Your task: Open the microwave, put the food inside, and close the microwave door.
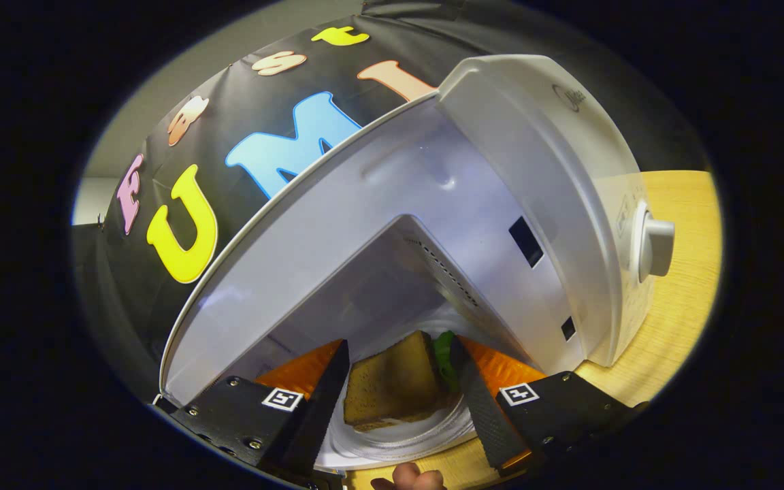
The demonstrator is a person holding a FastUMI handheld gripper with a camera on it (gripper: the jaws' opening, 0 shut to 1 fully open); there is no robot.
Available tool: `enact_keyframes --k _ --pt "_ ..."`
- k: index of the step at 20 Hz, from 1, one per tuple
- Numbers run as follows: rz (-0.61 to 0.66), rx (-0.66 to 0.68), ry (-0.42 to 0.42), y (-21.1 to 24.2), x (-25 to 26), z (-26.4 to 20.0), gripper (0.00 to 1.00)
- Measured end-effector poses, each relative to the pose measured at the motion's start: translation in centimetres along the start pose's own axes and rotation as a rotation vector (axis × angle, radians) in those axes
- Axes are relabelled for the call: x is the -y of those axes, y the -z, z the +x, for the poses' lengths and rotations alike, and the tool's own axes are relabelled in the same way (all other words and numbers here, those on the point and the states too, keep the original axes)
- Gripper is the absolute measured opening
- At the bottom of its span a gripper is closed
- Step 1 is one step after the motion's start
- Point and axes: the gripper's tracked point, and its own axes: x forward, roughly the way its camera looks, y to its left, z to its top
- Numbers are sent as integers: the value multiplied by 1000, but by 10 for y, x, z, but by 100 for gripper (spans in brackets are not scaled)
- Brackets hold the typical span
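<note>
I see a dim scene overall, with the brightest light inside the microwave (pixel 433 204) cavity — a cool, bluish-white wash over its inner walls. The wooden table (pixel 684 286) glows warm yellow beside it. The fisheye bends every straight edge hard; the microwave's front bows like a dome, and things smear towards the rim. The sandwich (pixel 392 384) between the spread fingers of the gripper (pixel 399 401) sits in soft shadow, reasonably sharp. A faint glare spot marks the cavity ceiling — no harsh reflections elsewhere.
</note>
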Motion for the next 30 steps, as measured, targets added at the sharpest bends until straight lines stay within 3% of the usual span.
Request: enact_keyframes --k 5,10,16,24,30 --pt "-121 -33 -18 5 3 -35 90" --pt "-310 -30 -112 0 -8 -89 90" --pt "-548 103 -168 -30 -11 -167 90" --pt "-625 128 -216 -33 -17 -238 90" --pt "-614 89 -225 -25 -16 -271 90"
